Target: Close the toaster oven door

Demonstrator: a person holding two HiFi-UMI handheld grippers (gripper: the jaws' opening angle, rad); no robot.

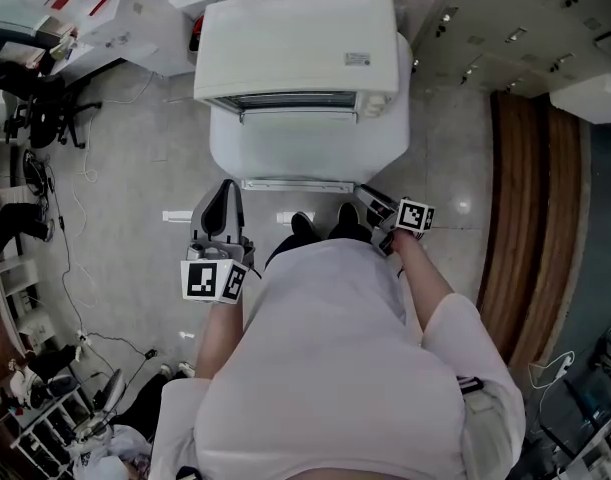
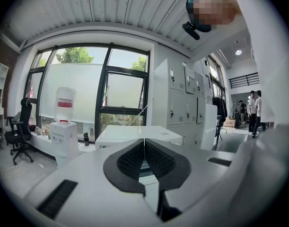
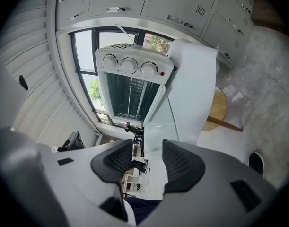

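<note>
Door's down on the toaster oven [image 1: 295,38], folks. From the head view the white box sits on a white counter [image 1: 387,140], straight ahead of the person, its dark mouth facing them. The glass door [image 1: 300,150] lies flat out toward the person over the counter, its front rail at the near edge. On the left, the left tongs [image 1: 223,190] hang off the counter's near left corner, clear of the door. In the left gripper view those tongs [image 2: 144,141] are pressed together at the tips with nothing between them. Beyond them you see the oven's white top [image 2: 135,134], a water dispenser [image 2: 64,131] by the big window [image 2: 92,93], and a bank of lockers [image 2: 182,98] on the right. Over to the right side: the right tongs [image 1: 368,198] sit just off the near right corner of the counter, close beside the door's end. The right gripper view is rolled on its side, and there the right tongs [image 3: 148,148] stand well apart with nothing pinched. The oven [image 3: 130,86] faces the camera with three knobs [image 3: 129,66] in a row, and the open door [image 3: 165,122] runs down toward the gap between the pads. Whether a pad touches its edge I can't tell. The person's dark shoes [image 1: 305,223] are planted on the grey floor [image 1: 135,188] just short of the counter.
</note>
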